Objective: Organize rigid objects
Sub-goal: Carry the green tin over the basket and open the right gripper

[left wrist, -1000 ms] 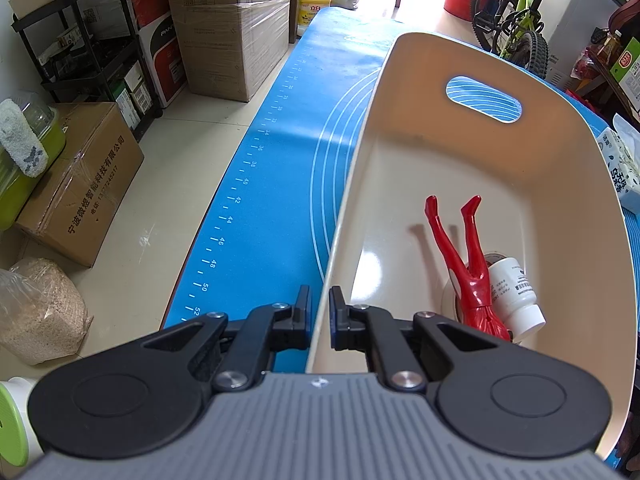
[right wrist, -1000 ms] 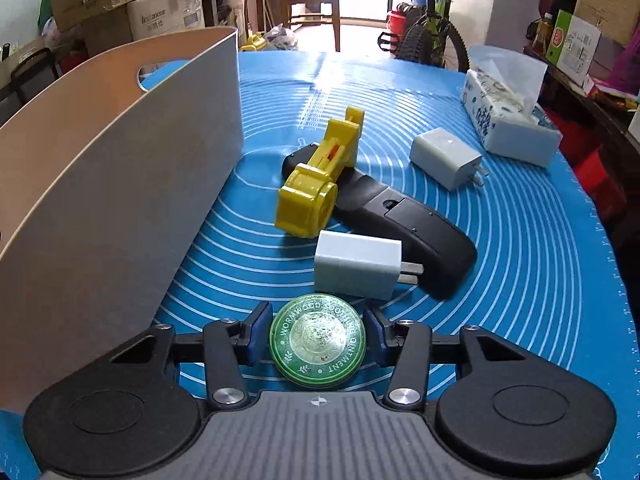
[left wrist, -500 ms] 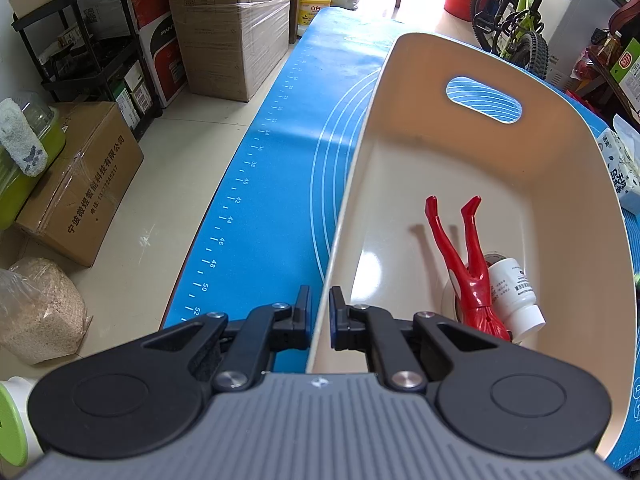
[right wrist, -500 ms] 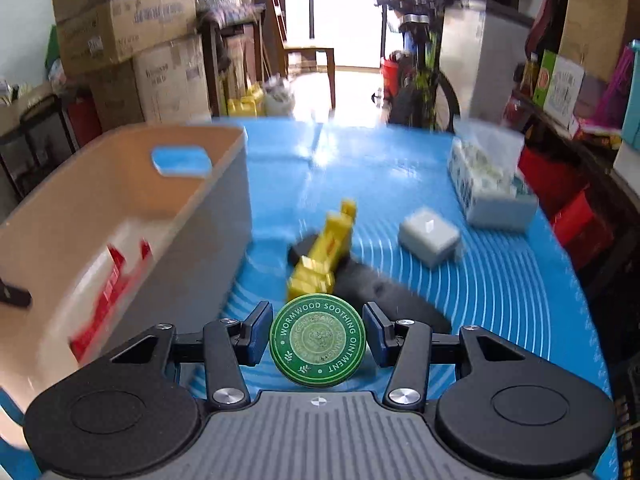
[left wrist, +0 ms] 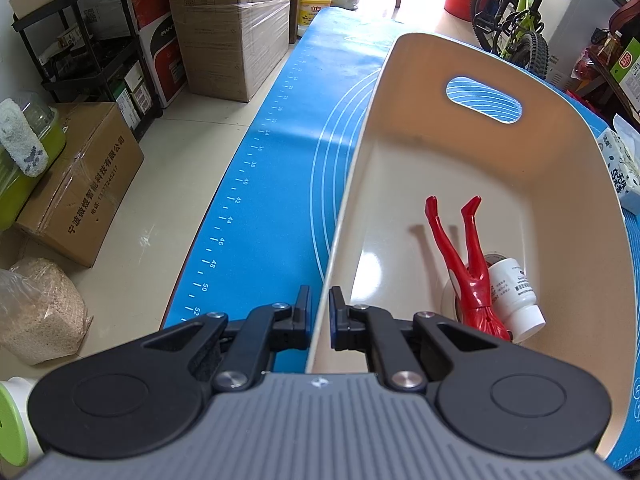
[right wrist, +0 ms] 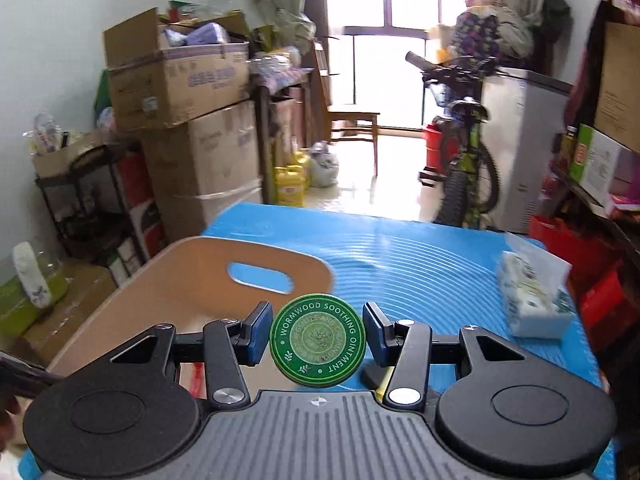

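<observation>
One green tin (right wrist: 317,341) clamped in right gripper (right wrist: 317,336), above bin (right wrist: 192,276).

The bin (left wrist: 472,152) stands on the mat (left wrist: 280,184), with the left gripper (left wrist: 319,312) clamped over its near-left wall — one finger outside, one inside. In the bin lie a figurine (left wrist: 468,264) and, touching its right side, a small bottle (left wrist: 516,296). The right gripper (right wrist: 317,336) holds the ointment tin (right wrist: 317,339) up near the bin's right wall. A tissue pack (right wrist: 534,304) sits on the mat, well right of the bin.
</observation>
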### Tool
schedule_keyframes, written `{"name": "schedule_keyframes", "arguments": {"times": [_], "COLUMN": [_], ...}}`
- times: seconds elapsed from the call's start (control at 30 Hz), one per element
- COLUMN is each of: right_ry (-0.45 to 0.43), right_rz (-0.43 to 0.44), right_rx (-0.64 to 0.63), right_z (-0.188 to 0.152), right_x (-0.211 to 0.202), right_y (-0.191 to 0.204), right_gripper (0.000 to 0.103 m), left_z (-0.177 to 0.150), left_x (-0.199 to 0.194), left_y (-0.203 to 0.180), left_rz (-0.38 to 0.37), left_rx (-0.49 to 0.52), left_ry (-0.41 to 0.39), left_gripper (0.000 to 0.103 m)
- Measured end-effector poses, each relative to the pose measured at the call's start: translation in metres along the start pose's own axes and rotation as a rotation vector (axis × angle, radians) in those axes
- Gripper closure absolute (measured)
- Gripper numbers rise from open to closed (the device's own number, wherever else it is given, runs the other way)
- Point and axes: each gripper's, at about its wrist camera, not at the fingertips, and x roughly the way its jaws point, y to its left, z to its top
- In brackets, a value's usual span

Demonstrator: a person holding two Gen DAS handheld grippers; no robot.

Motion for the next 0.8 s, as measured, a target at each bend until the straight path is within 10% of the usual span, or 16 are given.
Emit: {"name": "schedule_keyframes", "arguments": {"times": [0.8], "right_ry": [0.378], "right_rz": [0.091], "right_rx": [-0.183], "right_z": [-0.035], "right_x": [0.085], "right_y": [0.077], "right_gripper": [0.048], "left_z": [-0.001], "left_x": [0.000], "left_y": [0.001], "left_rz": [-0.005], "left_rx": [0.002], "left_ry": [-0.002], "left_gripper": [0.092]}}
